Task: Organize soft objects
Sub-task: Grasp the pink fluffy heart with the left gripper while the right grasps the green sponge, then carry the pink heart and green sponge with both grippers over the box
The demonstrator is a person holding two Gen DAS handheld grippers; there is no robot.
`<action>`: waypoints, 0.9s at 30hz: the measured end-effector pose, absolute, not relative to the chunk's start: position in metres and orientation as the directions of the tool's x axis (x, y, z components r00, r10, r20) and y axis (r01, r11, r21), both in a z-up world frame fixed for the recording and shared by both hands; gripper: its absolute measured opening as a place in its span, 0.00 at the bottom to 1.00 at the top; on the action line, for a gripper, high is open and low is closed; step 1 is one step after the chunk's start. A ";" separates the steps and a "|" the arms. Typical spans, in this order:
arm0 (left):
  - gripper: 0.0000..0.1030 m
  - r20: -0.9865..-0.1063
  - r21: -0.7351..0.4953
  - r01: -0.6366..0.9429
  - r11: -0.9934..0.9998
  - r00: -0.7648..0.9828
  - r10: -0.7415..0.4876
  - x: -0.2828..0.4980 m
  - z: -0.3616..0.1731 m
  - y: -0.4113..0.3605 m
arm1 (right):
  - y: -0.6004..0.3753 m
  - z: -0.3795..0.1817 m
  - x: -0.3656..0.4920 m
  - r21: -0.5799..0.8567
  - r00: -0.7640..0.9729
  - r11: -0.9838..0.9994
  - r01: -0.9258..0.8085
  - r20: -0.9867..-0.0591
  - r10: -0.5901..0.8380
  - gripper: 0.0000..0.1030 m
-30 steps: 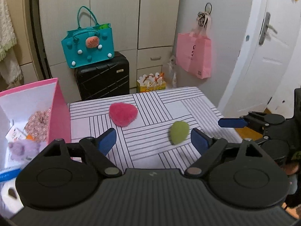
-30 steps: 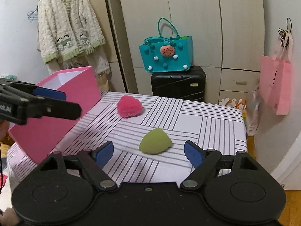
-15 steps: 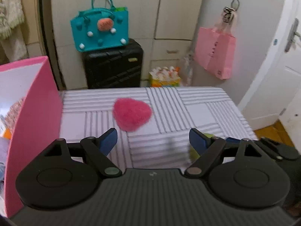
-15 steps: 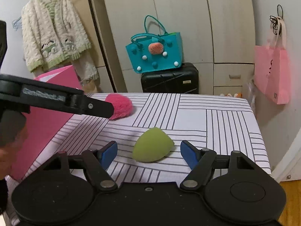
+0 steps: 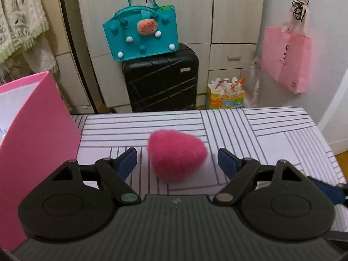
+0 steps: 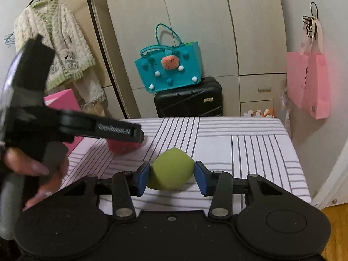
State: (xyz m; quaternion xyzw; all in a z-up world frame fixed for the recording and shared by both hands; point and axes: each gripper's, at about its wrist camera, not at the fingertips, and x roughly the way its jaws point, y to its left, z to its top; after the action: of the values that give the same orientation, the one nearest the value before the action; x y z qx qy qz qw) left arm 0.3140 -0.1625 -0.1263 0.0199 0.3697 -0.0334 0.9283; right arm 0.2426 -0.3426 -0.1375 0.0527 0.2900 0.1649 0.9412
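A fuzzy pink soft lump (image 5: 176, 155) lies on the striped table (image 5: 271, 134). My left gripper (image 5: 177, 163) is open, its blue pads on either side of the lump and apart from it. In the right wrist view a green soft sponge (image 6: 170, 171) sits between the blue pads of my right gripper (image 6: 171, 177), which touch both its sides. The left gripper's arm (image 6: 97, 128) crosses that view and hides most of the pink lump (image 6: 119, 148).
A tall pink box (image 5: 32, 143) stands open at the table's left edge. Behind the table are a black suitcase (image 5: 162, 80) with a teal bag (image 5: 141, 37) on it, cupboards, and a pink bag (image 5: 287, 58) hanging at right.
My left gripper moved forward until the pink lump lies between its pads. My right gripper moved onto the green sponge and closed on it.
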 end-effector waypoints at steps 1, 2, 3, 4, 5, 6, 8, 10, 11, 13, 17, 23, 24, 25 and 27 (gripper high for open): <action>0.79 -0.692 0.020 0.070 0.997 0.721 -0.037 0.316 -0.129 -0.164 | -0.342 -0.137 0.244 0.192 0.780 0.942 -0.274 -0.529 0.335 0.48; 0.79 -0.694 0.017 0.070 0.997 0.719 -0.038 0.318 -0.130 -0.164 | -0.342 -0.138 0.245 0.186 0.784 0.946 -0.266 -0.530 0.324 0.48; 0.79 -0.695 0.012 0.068 0.998 0.718 -0.041 0.318 -0.132 -0.164 | -0.341 -0.139 0.246 0.182 0.786 0.948 -0.259 -0.531 0.317 0.48; 0.77 -0.695 0.010 0.065 0.998 0.718 -0.040 0.319 -0.133 -0.165 | -0.341 -0.140 0.246 0.182 0.785 0.949 -0.257 -0.533 0.315 0.48; 0.73 -0.690 0.015 0.065 0.998 0.723 -0.036 0.318 -0.135 -0.166 | -0.341 -0.142 0.247 0.186 0.782 0.949 -0.256 -0.537 0.316 0.48; 0.65 -0.686 0.024 0.064 0.998 0.727 -0.030 0.317 -0.136 -0.168 | -0.341 -0.143 0.247 0.193 0.778 0.947 -0.255 -0.541 0.320 0.48; 0.52 -0.690 0.045 0.075 0.996 0.723 -0.023 0.317 -0.140 -0.172 | -0.341 -0.146 0.247 0.201 0.769 0.945 -0.259 -0.549 0.327 0.48; 0.45 -0.689 0.041 0.090 0.995 0.724 -0.037 0.317 -0.143 -0.174 | -0.339 -0.148 0.244 0.176 0.772 0.946 -0.272 -0.548 0.324 0.48; 0.43 -0.685 0.045 0.093 0.995 0.728 -0.037 0.317 -0.143 -0.175 | -0.338 -0.148 0.242 0.169 0.774 0.947 -0.272 -0.547 0.320 0.47; 0.41 -0.679 0.056 0.098 0.994 0.733 -0.034 0.314 -0.143 -0.178 | -0.341 -0.148 0.241 0.182 0.775 0.947 -0.263 -0.545 0.320 0.46; 0.40 -0.669 0.081 0.119 0.990 0.743 -0.035 0.307 -0.142 -0.183 | -0.341 -0.149 0.234 0.191 0.783 0.951 -0.244 -0.540 0.309 0.46; 0.40 -0.645 0.035 0.146 0.989 0.759 -0.089 0.289 -0.129 -0.176 | -0.341 -0.146 0.221 0.213 0.801 0.957 -0.198 -0.527 0.283 0.46; 0.40 -0.644 0.023 0.153 0.988 0.758 -0.103 0.285 -0.128 -0.175 | -0.342 -0.145 0.218 0.222 0.803 0.956 -0.190 -0.525 0.281 0.46; 0.40 -0.643 0.009 0.161 0.987 0.757 -0.117 0.281 -0.126 -0.173 | -0.344 -0.144 0.216 0.230 0.806 0.956 -0.181 -0.523 0.278 0.46; 0.40 -0.641 -0.009 0.176 0.984 0.755 -0.141 0.273 -0.122 -0.170 | -0.347 -0.142 0.210 0.247 0.810 0.955 -0.165 -0.518 0.274 0.46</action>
State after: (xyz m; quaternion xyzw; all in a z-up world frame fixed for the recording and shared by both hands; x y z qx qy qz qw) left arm 0.2728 -0.1705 -0.1221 0.0259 0.3398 -0.0844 0.9363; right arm 0.2096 -0.3472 -0.1425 0.0956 0.2856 0.1161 0.9465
